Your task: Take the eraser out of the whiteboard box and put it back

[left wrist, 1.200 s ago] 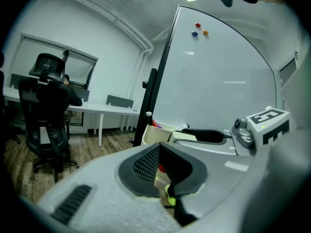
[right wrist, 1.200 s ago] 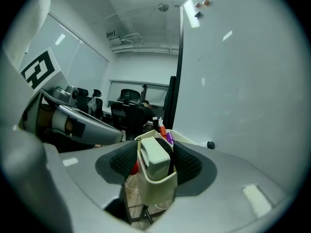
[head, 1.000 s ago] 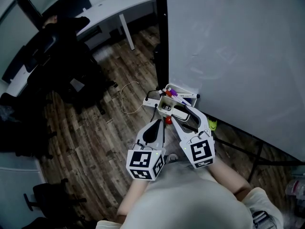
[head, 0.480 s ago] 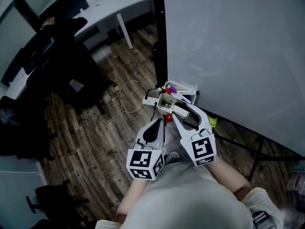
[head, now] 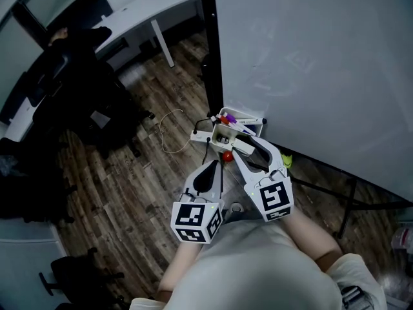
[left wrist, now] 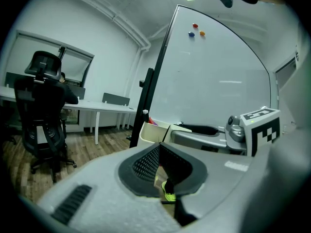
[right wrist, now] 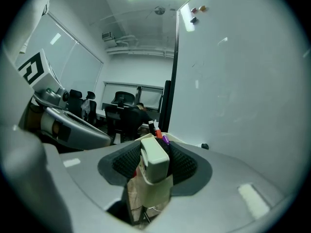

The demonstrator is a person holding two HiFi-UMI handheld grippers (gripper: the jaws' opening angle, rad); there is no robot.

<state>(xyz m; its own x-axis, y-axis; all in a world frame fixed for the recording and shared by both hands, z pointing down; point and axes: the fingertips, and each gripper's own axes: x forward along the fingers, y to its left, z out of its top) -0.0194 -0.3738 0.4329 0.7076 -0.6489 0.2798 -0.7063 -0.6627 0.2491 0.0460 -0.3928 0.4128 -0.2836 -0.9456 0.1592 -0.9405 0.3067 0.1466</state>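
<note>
Office with a dark wood-plank floor [head: 129, 192]: a pale rectangular block eraser [right wrist: 154, 160] is clamped in the right gripper [head: 237, 142], whose jaws have just been closing on it, right above the cream plastic whiteboard box [head: 219, 133]. The box hangs on a large white whiteboard [head: 310, 63]. Just beside the box, the left gripper [head: 216, 165] is clenched on nothing
</note>
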